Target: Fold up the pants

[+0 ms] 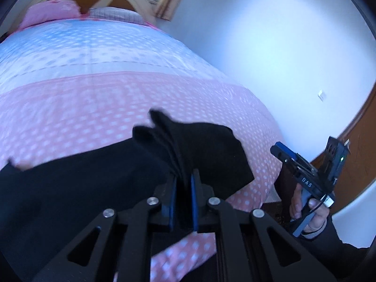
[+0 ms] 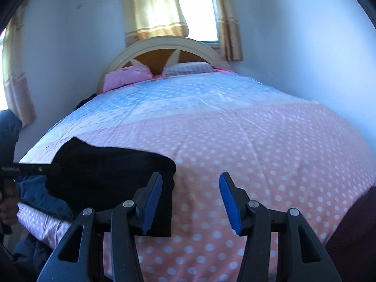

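Black pants (image 1: 77,183) lie across the near part of a bed with a pink and blue dotted cover (image 1: 98,98). My left gripper (image 1: 183,183) is shut on a bunched, layered edge of the pants, which sticks up between its blue pads. In the right wrist view the pants (image 2: 112,169) lie at the bed's left side, partly lifted. My right gripper (image 2: 190,188) is open over the pink cover (image 2: 258,155), to the right of the pants' edge, with nothing between its fingers. The right gripper (image 1: 278,151) also shows at the right of the left wrist view, held by a hand (image 1: 312,213).
Two pillows (image 2: 127,75) rest against a curved headboard (image 2: 169,44) at the far end, under a curtained window (image 2: 197,11). A white wall (image 1: 270,47) runs along the bed's right side. A dark blue garment (image 2: 40,197) lies by the near left edge.
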Action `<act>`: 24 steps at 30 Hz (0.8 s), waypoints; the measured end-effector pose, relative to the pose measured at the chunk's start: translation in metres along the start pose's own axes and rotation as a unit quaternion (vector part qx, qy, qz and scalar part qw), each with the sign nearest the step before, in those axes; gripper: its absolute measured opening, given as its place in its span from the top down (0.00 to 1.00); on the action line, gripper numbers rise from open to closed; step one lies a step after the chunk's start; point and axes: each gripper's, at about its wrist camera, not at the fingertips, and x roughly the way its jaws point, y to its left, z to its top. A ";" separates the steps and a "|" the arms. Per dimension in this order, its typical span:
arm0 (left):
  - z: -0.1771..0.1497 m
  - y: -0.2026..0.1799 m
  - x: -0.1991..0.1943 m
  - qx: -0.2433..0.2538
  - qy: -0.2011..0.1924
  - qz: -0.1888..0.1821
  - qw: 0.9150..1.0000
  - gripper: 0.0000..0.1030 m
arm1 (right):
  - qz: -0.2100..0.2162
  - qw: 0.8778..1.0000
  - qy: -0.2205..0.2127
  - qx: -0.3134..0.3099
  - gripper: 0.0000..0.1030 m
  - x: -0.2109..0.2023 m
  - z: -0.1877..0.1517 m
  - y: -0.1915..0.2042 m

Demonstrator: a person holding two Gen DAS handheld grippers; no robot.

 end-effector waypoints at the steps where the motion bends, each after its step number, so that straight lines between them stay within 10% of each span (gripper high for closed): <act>1: -0.004 0.008 -0.010 -0.005 -0.007 0.008 1.000 0.89 | 0.009 1.000 0.001 -0.011 0.48 0.000 -0.001 0.009; 15: -0.010 0.046 -0.050 -0.057 -0.054 -0.010 0.997 0.89 | 0.104 0.985 0.027 -0.132 0.48 0.007 -0.024 0.093; 24: -0.014 0.053 -0.045 -0.048 -0.045 0.019 0.998 0.89 | 0.080 0.984 0.046 -0.154 0.48 0.020 -0.036 0.098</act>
